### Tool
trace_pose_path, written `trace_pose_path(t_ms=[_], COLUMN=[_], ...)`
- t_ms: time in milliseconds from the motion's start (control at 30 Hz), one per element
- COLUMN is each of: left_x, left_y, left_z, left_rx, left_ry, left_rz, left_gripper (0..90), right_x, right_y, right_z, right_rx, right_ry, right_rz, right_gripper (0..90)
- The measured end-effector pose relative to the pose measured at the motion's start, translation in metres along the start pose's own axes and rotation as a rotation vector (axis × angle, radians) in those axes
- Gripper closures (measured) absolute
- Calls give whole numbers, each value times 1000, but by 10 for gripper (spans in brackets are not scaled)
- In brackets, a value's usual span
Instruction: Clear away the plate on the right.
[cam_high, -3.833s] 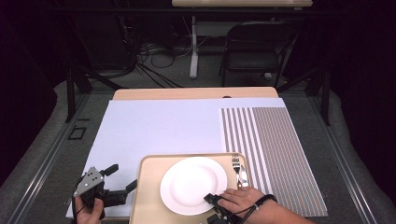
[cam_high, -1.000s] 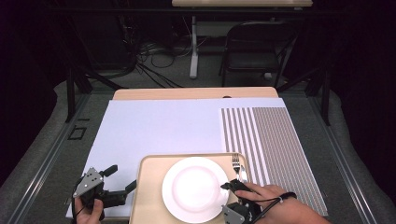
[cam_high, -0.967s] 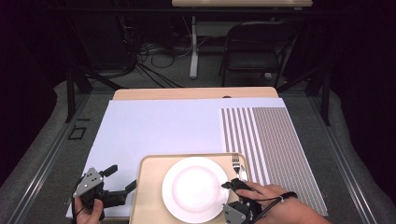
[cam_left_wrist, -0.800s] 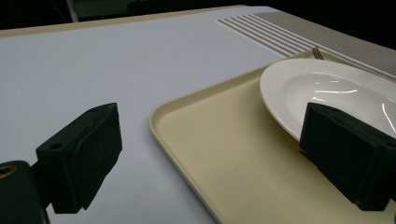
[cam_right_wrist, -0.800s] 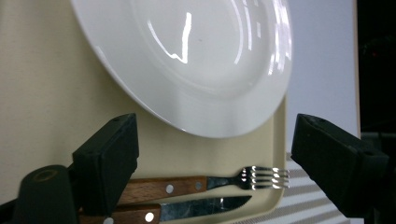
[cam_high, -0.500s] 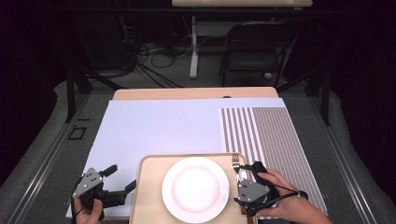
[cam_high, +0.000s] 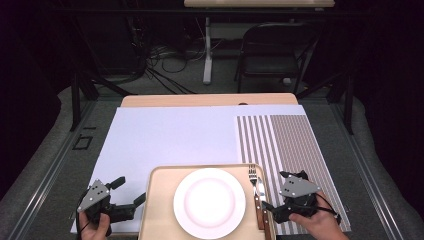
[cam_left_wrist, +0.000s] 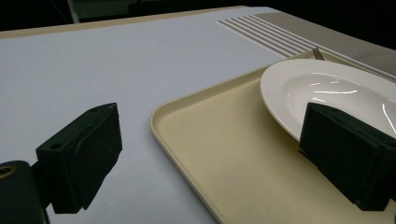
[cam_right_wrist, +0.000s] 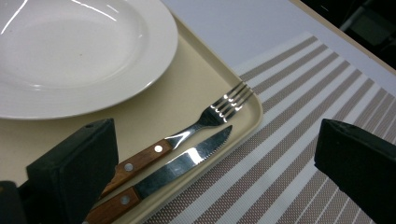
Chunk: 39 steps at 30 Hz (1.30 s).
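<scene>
Right gripper (cam_high: 276, 192) at tray's (cam_high: 160, 210) right edge, jaws just opened wide, nothing between them. Steak knife (cam_right_wrist: 159, 177) and fork (cam_right_wrist: 187, 133) lie side by side just left of it, on tray's right strip, wooden handles near, tips pointing away. Right hand nearer. Left gripper (cam_high: 131, 191) open, empty, at tray's left edge. White plate (cam_high: 209, 202) mid-tray. Striped placemat (cam_high: 290, 145) beyond.

It looks like a lab or test room, not a home. The desk (cam_high: 165, 135) stands in a dark room, with loose cables (cam_high: 160, 60) on the grey floor and a black folding chair (cam_high: 272, 52) far behind it.
</scene>
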<state>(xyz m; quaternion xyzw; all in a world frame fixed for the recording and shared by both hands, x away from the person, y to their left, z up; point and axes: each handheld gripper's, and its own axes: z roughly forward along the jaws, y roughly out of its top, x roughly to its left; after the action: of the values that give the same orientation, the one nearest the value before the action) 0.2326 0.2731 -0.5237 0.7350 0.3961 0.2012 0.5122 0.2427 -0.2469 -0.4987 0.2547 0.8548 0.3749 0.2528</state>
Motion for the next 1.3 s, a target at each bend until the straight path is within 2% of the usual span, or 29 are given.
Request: trace_pose_path(t_ms=[167, 300, 400, 467, 533, 633, 733, 800, 833, 867, 1000, 1033, 1100, 1167, 1200, 1300], left_x=[0, 1, 1, 2, 2, 2, 2, 3, 2, 3, 3, 3, 3, 3, 3, 3], left_y=[0, 0, 0, 0, 0, 0, 0, 0, 0, 0, -1, -1, -1, -1, -1, -1], left_z=[-1, -1, -1, -1, -2, -2, -2, -2, -2, -2, -2, -2, -2, -2, -2, -2], left_rx=[-2, -5, -12, -8, -10, -11, -9, -9, -11, -11, -14, -14, -14, -8, -13, -12], left_ry=[3, 5, 7, 5, 6, 8, 9, 8, 9, 9, 8, 8, 7, 6, 7, 7], left_rz=[2, 3, -1, -1, -1, 0, 2, 2, 1, 0, 0, 0, 0, -1, -3, -2], left_gripper=[59, 59, 59, 59, 59, 59, 59, 59, 59, 59, 59, 59, 59, 59, 59, 59], right_x=[-8, -17, -24, -28, -32, -38, -42, -44, -45, -45, -46, -46, -47, -46, -46, -45], right_y=[-10, -16, -22, -27, -32, -39, -44, -47, -48, -49, -52, -53, -54, -55, -55, -56], right_z=[-4, -9, -12, -13, -12, -13, -14, -13, -14, -13, -15, -12, -14, -11, -13, -11], right_rx=[-21, -41, -69, -60, -70, -71, -67, -91, -79, -92, -77, -109, -90, -118, -99, -96], right_ry=[-52, -111, -125, -130, -152, -162, -187, -204, -199, -212, -217, -232, -226, -240, -226, -225], right_rz=[93, 169, 238, 277, 297, 339, 357, 374, 372, 385, 380, 383, 379, 387, 376, 376], right_gripper=[0, 0, 0, 0, 1, 2, 7, 7, 7, 7, 7, 8, 8, 8, 8, 8])
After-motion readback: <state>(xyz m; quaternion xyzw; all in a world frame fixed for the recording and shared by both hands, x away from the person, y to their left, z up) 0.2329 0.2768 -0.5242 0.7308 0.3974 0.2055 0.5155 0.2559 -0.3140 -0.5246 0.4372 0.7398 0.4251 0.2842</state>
